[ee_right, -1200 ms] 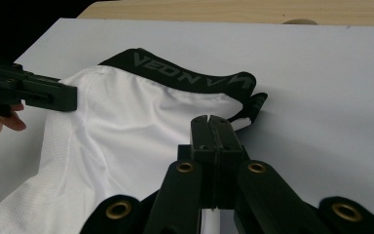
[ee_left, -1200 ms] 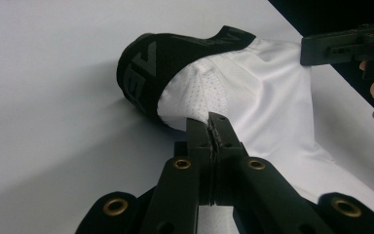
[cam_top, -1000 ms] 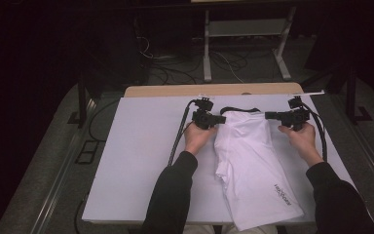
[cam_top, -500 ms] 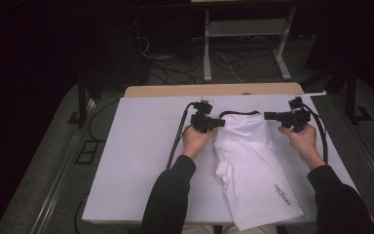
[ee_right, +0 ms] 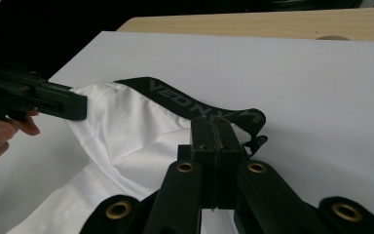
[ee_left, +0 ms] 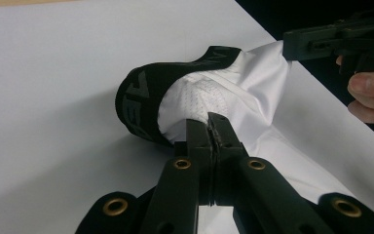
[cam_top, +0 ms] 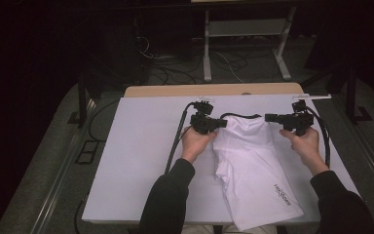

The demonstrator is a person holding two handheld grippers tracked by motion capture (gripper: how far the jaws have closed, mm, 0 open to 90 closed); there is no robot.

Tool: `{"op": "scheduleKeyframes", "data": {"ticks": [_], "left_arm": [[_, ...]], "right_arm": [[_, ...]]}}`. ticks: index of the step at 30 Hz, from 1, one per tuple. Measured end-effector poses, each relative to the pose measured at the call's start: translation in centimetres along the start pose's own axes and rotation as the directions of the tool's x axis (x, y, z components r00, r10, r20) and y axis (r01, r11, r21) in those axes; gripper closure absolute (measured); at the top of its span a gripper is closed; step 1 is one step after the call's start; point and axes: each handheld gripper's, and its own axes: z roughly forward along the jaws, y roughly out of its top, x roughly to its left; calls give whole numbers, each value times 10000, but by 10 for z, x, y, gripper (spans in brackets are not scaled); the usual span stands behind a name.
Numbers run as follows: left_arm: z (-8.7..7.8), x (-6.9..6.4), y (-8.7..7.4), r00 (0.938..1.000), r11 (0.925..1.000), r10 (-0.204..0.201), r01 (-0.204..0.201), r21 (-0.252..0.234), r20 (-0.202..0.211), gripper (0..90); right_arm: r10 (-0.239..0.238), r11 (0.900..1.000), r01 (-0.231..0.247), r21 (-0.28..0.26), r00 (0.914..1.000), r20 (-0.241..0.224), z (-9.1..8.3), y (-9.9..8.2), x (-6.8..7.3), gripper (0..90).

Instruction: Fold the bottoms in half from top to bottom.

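A white garment with a black lettered waistband lies lengthwise on the white tabletop. My left gripper is shut on the left side of its top edge, and my right gripper is shut on the right side. In the left gripper view the jaws pinch white mesh fabric just below the waistband, with the other gripper beyond. In the right gripper view the jaws pinch the waistband. The band sags between the two grips.
The garment's lower end reaches the near table edge. A bare wooden strip runs along the far edge. Cables and a metal stand sit on the dark floor beyond. Open white surface lies left of my left hand.
Both grippers have lifted slightly with the garment's top edge still pinched. The grips themselves are unchanged.
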Motion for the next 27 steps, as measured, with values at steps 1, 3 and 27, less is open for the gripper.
{"op": "scheduleKeyframes", "data": {"ticks": [1, 3, 27], "left_arm": [[-1, -1, -1, 10000, 10000, 14, -14, -48, 43, 878], [-1, -3, -2, 10000, 10000, 43, -43, -69, 50, 877], [-14, -18, -22, 9986, 10000, 59, -55, -75, 520, 878]], "right_arm": [[34, 10000, -35, -26, 10000, -55, -1, -1, 0, 888], [3, 10000, -3, -14, 10000, -100, -4, -3, 1, 888], [-305, 9986, 317, 415, 9991, -279, -21, -13, 5, 887]]}}
